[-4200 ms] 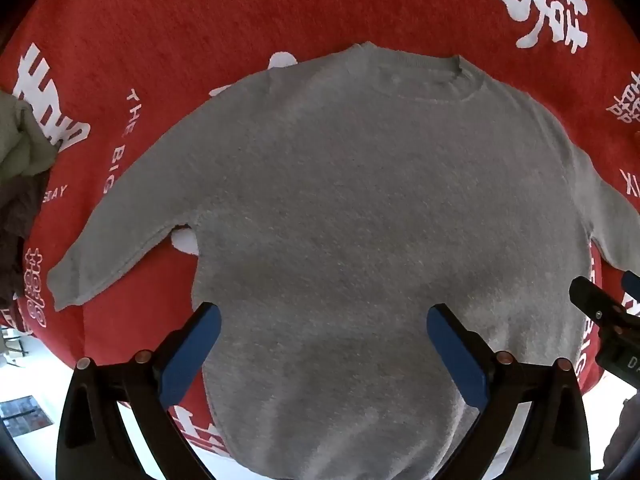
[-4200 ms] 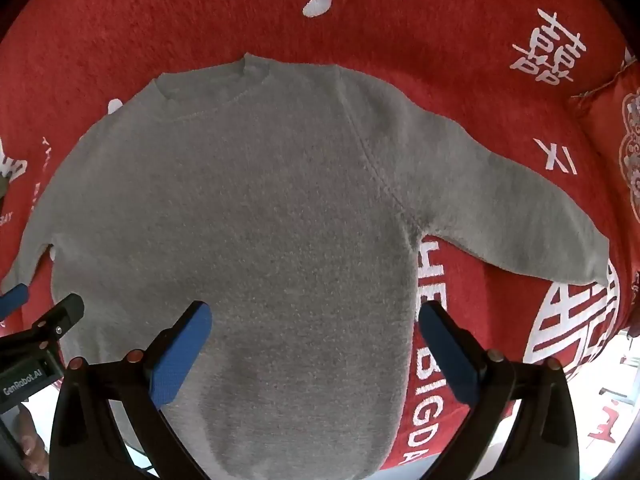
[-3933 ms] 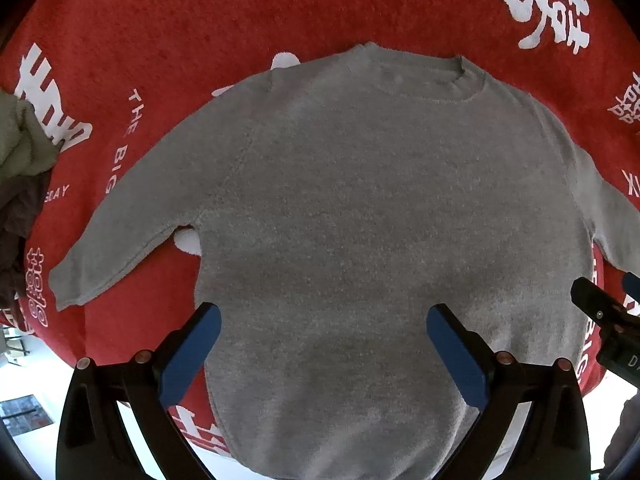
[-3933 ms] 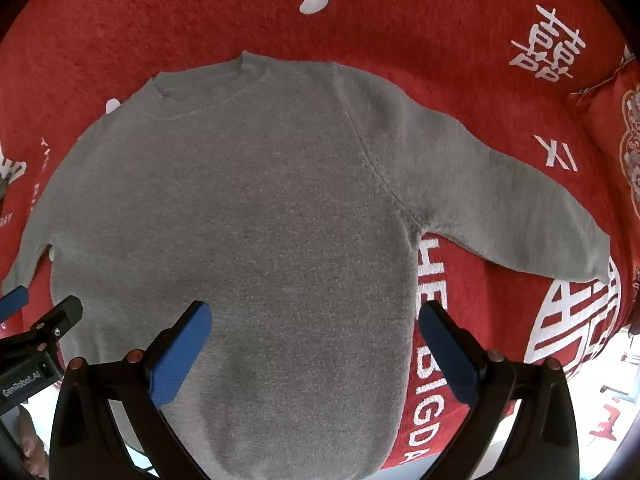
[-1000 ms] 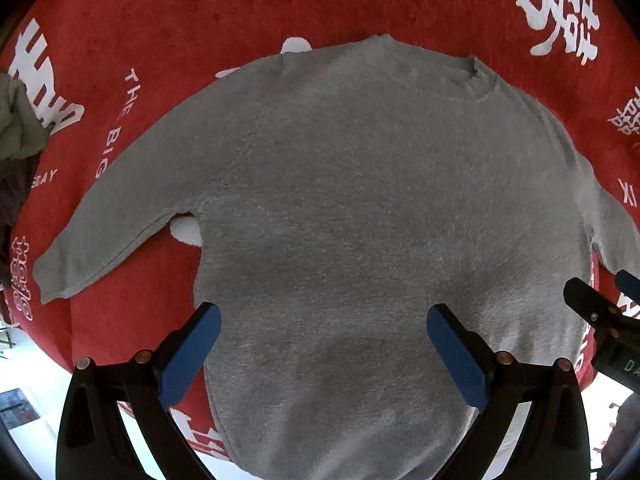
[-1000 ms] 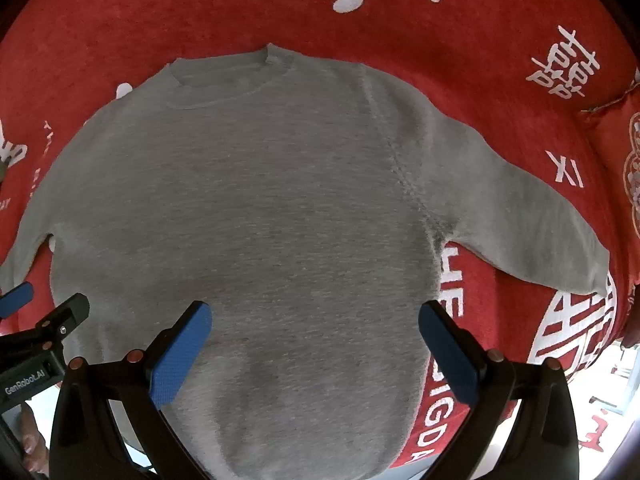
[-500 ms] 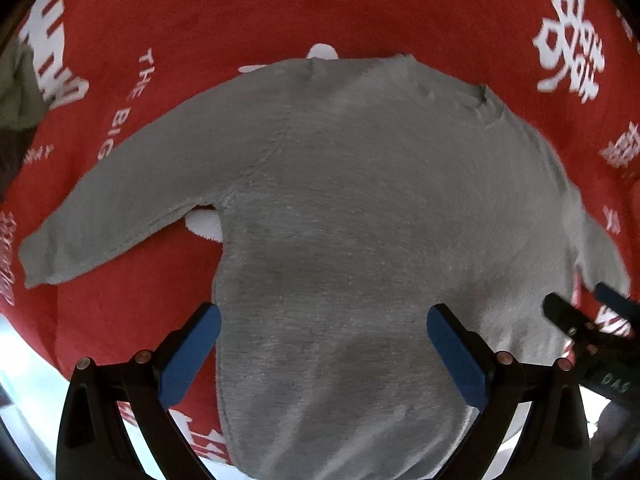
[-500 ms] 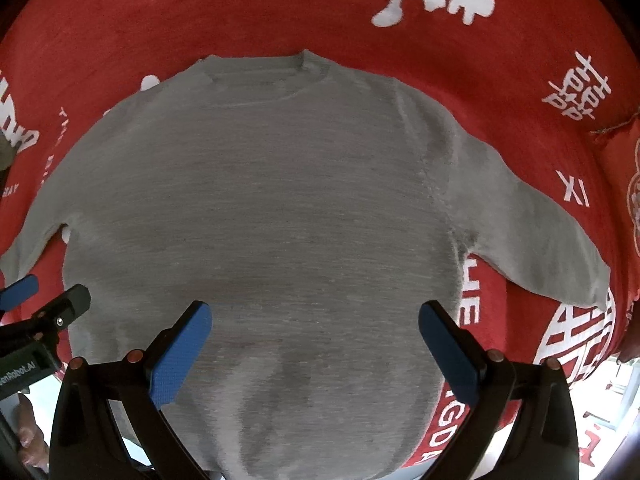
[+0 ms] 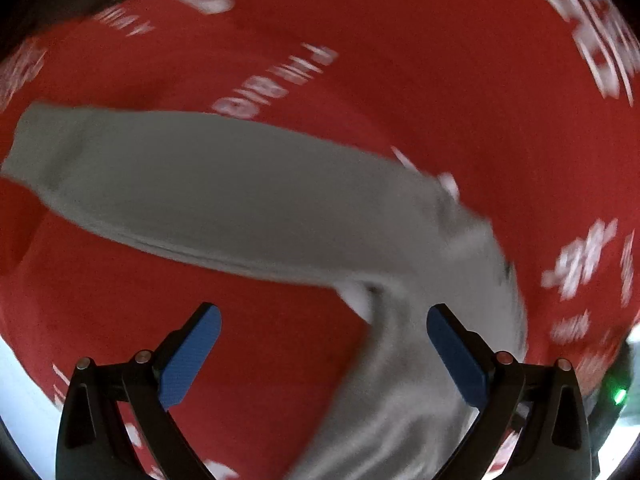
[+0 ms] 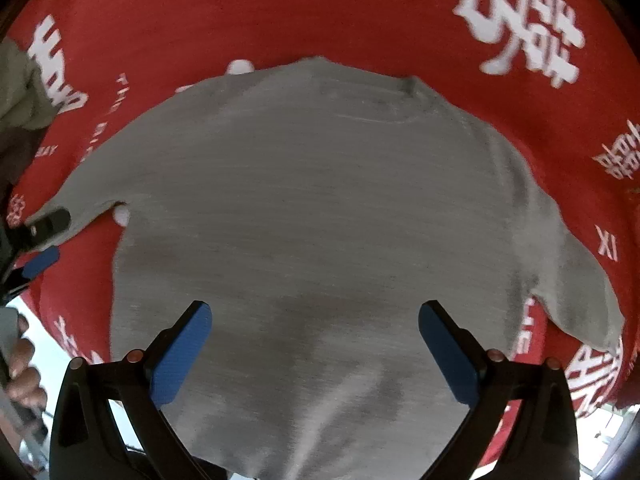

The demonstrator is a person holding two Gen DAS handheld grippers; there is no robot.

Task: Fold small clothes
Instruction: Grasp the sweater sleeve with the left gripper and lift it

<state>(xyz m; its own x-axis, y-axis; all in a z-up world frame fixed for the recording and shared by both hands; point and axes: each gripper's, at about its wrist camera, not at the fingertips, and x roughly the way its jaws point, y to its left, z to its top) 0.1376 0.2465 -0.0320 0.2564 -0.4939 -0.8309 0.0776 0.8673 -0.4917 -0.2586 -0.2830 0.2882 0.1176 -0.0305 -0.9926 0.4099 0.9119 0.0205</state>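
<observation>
A small grey sweater [image 10: 320,220] lies flat, neck away from me, on a red cloth [image 10: 280,12] with white lettering. In the blurred left wrist view its left sleeve [image 9: 200,188] stretches across the frame to a cuff at the far left. My left gripper [image 9: 324,344] is open above the red cloth just below the sleeve's armpit. The same gripper [image 10: 40,236] shows at the left edge of the right wrist view, near the sleeve cuff. My right gripper [image 10: 316,344] is open over the sweater's lower body, with nothing between its fingers.
A pile of other clothes [image 10: 16,92] lies at the far left of the red cloth. A hand [image 10: 24,368] holds the left gripper's handle at the lower left. The cloth's near edge [image 10: 60,352] drops off to a pale floor.
My left gripper has swung fast to the left, off the sweater's body and toward the left sleeve. My right gripper has shifted left, so the body now fills its view.
</observation>
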